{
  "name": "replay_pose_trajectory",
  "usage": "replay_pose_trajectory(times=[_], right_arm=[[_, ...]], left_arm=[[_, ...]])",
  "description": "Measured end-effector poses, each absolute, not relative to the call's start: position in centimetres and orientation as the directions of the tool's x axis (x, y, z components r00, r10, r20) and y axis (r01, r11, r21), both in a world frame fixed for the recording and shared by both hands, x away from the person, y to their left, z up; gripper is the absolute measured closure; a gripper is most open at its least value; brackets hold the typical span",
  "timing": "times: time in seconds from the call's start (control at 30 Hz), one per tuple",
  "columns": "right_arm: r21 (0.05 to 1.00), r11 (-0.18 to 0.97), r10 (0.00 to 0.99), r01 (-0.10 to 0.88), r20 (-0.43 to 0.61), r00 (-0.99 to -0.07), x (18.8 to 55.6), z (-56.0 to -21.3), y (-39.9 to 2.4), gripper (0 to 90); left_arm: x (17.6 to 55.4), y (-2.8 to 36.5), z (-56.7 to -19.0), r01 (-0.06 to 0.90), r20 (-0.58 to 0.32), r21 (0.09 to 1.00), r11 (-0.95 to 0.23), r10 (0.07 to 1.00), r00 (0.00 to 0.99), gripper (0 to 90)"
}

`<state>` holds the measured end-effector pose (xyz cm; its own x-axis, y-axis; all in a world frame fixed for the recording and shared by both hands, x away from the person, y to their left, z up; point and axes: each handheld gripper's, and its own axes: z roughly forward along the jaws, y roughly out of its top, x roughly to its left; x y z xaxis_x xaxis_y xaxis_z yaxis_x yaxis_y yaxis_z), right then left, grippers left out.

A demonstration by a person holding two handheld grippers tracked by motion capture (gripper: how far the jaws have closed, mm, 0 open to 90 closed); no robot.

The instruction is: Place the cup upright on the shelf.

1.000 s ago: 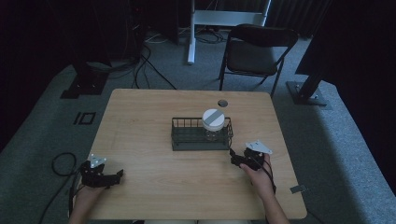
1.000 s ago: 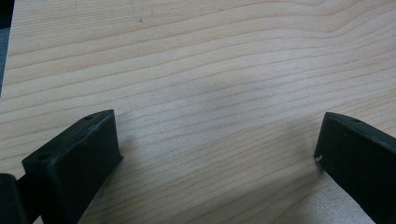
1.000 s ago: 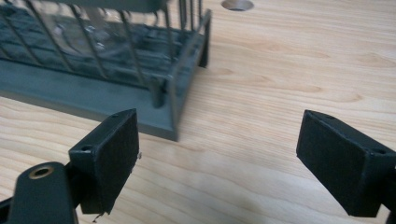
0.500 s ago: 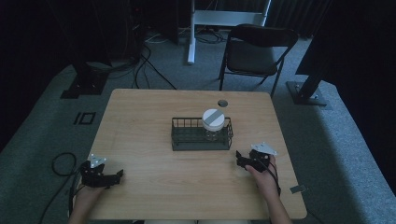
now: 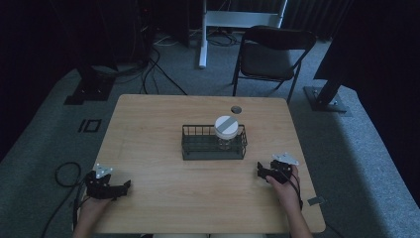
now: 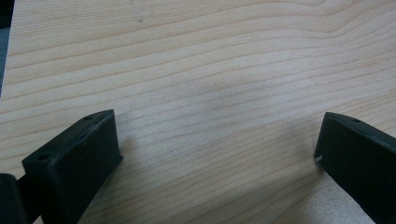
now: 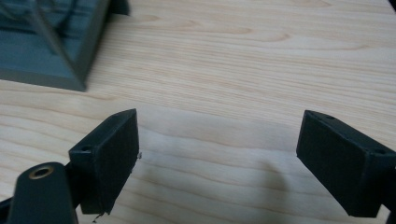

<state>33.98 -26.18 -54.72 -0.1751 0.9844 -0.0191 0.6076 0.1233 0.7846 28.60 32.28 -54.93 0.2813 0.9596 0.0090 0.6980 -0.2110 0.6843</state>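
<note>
A dark wire basket (image 5: 214, 142) stands at the middle of the wooden table (image 5: 148, 129), and a glass jar with a white lid (image 5: 227, 128) sits in its right end. My left gripper (image 5: 125, 186) rests near the table's front left corner, open, with bare wood between its jaws (image 6: 217, 140). My right gripper (image 5: 259, 171) lies at the front right, a short way from the basket's right end, also open over bare wood (image 7: 217, 140). A corner of the basket (image 7: 51, 51) shows at the upper left of the right gripper view.
A small round grommet (image 5: 236, 109) is set in the table near its far edge. Beyond the table stand a black folding chair (image 5: 272, 54), a white desk frame (image 5: 233, 20) and dark stand bases (image 5: 327, 99) on grey carpet. Cables (image 5: 64, 173) lie on the floor at left.
My right gripper has drawn back from the basket toward the front edge of the table. The left gripper has stayed put.
</note>
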Motion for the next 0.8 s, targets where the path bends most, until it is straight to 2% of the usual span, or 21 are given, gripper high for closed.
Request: replay_pose_trajectory(times=[0.3, 0.8], right_arm=[[0.747, 0.120, 0.988, 0.654, -0.024, -0.154, 34.2, -55.0, -26.9, 13.0], [0.722, 0.136, 0.978, 0.678, 0.012, -0.209, 34.4, -55.2, -27.4, 11.6]], left_arm=[[28.6, 32.3, -54.9, 0.698, 0.009, 0.684, -0.211, 0.960, 0.281, 0.2], [28.6, 32.3, -54.9, 0.698, 0.009, 0.684, -0.211, 0.960, 0.281, 0.2]])
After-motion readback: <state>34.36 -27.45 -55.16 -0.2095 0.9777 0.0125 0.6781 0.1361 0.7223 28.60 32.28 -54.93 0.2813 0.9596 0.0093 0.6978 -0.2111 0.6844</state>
